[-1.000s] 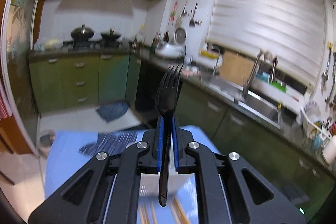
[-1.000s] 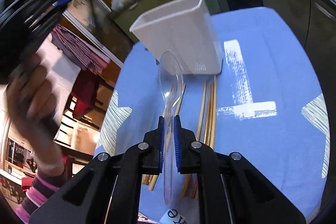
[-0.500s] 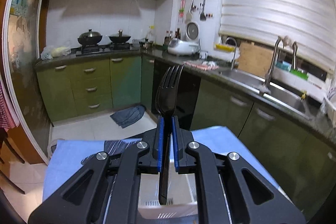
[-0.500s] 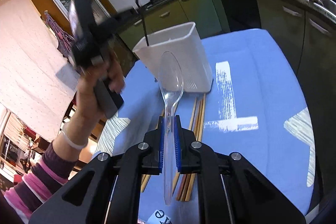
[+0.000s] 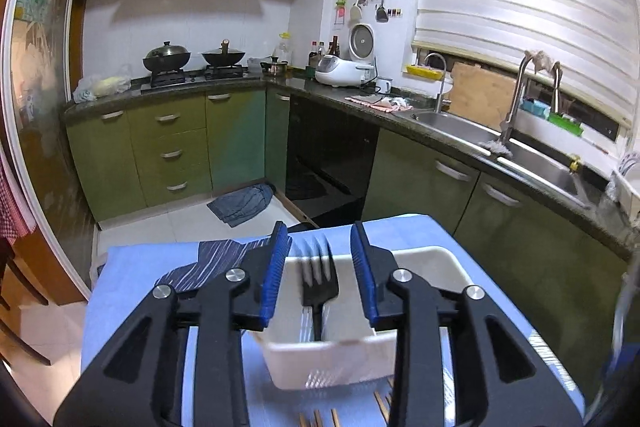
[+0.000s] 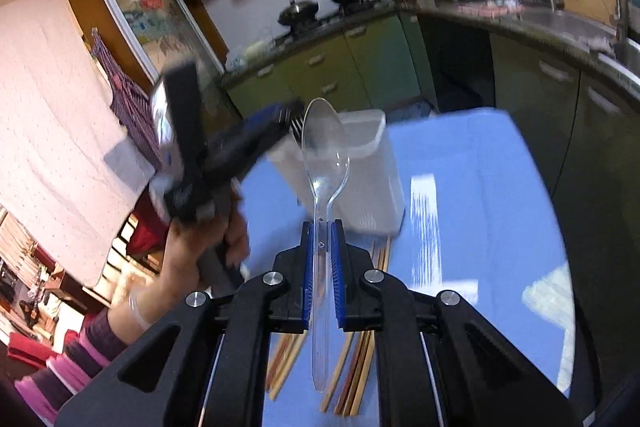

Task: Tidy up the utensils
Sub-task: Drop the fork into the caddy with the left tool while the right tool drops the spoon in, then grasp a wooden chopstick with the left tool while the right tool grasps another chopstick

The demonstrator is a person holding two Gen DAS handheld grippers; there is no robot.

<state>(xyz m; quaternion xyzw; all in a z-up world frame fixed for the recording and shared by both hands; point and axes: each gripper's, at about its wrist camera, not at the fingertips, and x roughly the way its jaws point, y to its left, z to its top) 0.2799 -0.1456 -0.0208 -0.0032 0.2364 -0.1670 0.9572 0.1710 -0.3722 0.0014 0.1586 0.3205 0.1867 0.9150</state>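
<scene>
Left gripper (image 5: 320, 269): its jaws are spread wide, poised right above the white utensil holder (image 5: 424, 343), gripping nothing.
Black fork (image 5: 319, 287): blurred, tines up, standing in the holder's open mouth between the blue pads (image 5: 276, 273) and touching neither of them.
White utensil holder: a tall rectangular plastic bin standing upright on the blue tablecloth (image 5: 132, 267), toward the far side of it; there is a perforated patch low on its near wall.
Right gripper (image 6: 321, 269): its jaws are pressed onto the handle of a clear plastic spoon (image 6: 324, 163), bowl pointing away toward the holder, handle end sticking out back below the pads.
Clear plastic spoon: held up in the air, on the near side of the holder and not in it; from the right wrist view its bowl overlaps the holder's rim.
Person's left hand (image 6: 208, 247): wrapped around the left gripper's handle, at the left of the holder; a pink-and-purple striped sleeve (image 6: 80, 351) shows at the wrist.
Wooden chopsticks (image 6: 360, 367): several lying loose on the cloth, just near of the holder, under the right gripper.
Counter: covered by the blue cloth with white brush-stroke patches.
Background: green kitchen cabinets (image 5: 172, 147), two woks on the stove (image 5: 192, 73), a steel sink (image 5: 532, 163) at the right under a white blind.
</scene>
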